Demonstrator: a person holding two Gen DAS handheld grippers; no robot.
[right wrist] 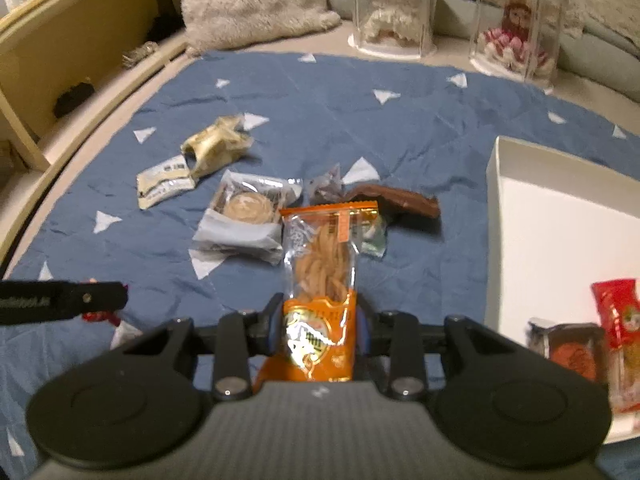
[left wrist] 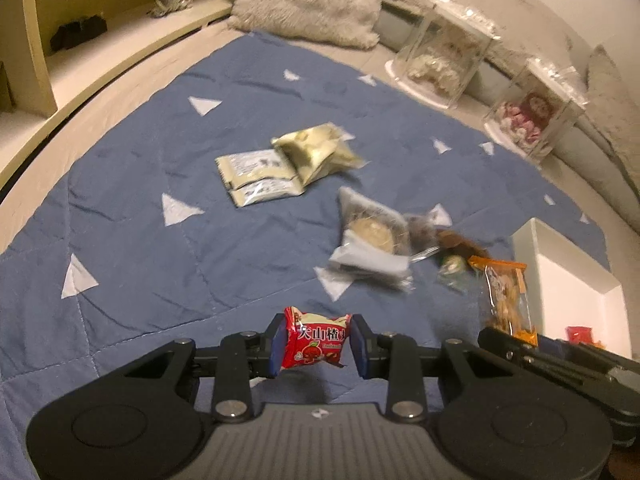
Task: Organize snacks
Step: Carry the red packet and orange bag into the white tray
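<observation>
Fingers [left wrist: 318, 344] pinch a red snack packet [left wrist: 316, 342]; only the right view shows fingers [right wrist: 318, 332] clamping an orange twist bag [right wrist: 320, 280].

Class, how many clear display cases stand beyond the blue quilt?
2. One case stands beside the fluffy pillow; the other case stands to its right, holding a doll. Others could lie outside the views.

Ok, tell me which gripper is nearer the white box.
Right. The right gripper, shut on the orange twist-snack packet, hangs just beside the white box. The left gripper, shut on the red candy packet, sits further out on the right gripper's far side.
</observation>
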